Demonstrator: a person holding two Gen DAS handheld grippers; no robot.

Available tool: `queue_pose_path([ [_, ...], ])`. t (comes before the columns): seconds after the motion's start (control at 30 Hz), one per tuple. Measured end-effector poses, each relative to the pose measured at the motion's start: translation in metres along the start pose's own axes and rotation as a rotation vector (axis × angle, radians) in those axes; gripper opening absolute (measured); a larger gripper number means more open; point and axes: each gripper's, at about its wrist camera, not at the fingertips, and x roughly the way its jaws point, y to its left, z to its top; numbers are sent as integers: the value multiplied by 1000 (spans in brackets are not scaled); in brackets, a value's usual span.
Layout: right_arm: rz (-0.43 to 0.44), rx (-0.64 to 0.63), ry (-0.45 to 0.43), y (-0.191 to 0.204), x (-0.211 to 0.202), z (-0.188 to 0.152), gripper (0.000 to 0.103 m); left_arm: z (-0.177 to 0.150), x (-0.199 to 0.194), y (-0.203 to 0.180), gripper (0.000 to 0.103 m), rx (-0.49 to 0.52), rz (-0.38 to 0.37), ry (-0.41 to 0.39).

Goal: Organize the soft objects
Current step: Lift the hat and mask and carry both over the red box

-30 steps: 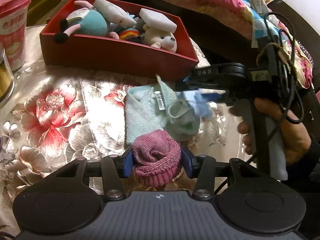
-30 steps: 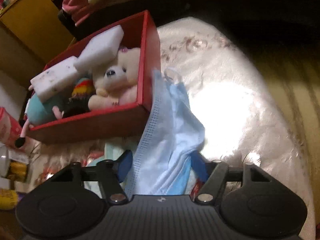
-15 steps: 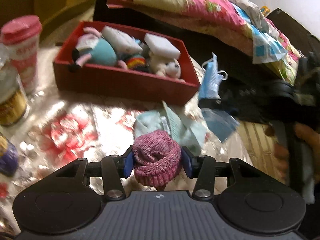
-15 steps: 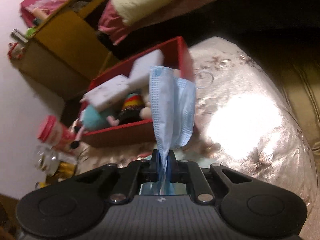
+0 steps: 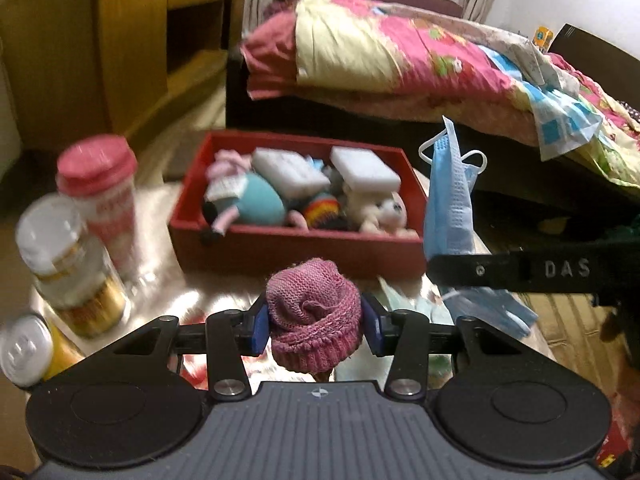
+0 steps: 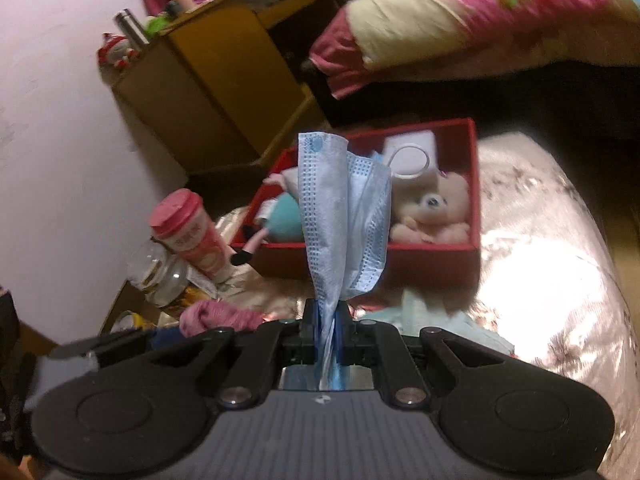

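A pink knitted sock (image 5: pixel 314 316) is clamped between the blue pads of the left claw (image 5: pixel 316 322), above the worktop (image 5: pixel 208 300). A blue face mask (image 6: pixel 340 224) is pinched in the right claw (image 6: pixel 329 330), held upright just before the red box (image 6: pixel 474 184) of plush toys.

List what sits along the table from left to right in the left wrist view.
Yellow can → gold-banded jar → pink-lidded cup → red box of soft toys → blue face mask, pinched in the right gripper.
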Motion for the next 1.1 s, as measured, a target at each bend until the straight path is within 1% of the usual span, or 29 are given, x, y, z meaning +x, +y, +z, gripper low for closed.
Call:
queue_pose_path([
  [0.13, 19, -41, -29, 14, -7, 2, 0, 10, -7, 1, 46, 10, 16, -44],
  [0.23, 5, -87, -63, 25, -11, 2, 0, 16, -11, 0, 46, 27, 42, -74],
  [0.43, -25, -158, -124, 39, -17, 4, 0, 28, -18, 2, 46, 34, 72, -131],
  [0.53, -24, -173, -151, 43, -20, 7, 0, 34, -19, 3, 46, 47, 89, -154],
  [0.67, -35, -206, -190, 50, -24, 11, 0, 42, -19, 4, 46, 48, 92, -174],
  [0.8, -18, -202, -212, 51, -25, 14, 0, 50, -16, 2, 46, 62, 99, -191],
  [0.87, -24, -207, -226, 51, -25, 16, 0, 53, -14, 1, 46, 77, 107, -201],
  [1.1, -37, -209, -244, 50, -18, 28, 0, 60, -4, 4, 46, 84, 111, -199],
])
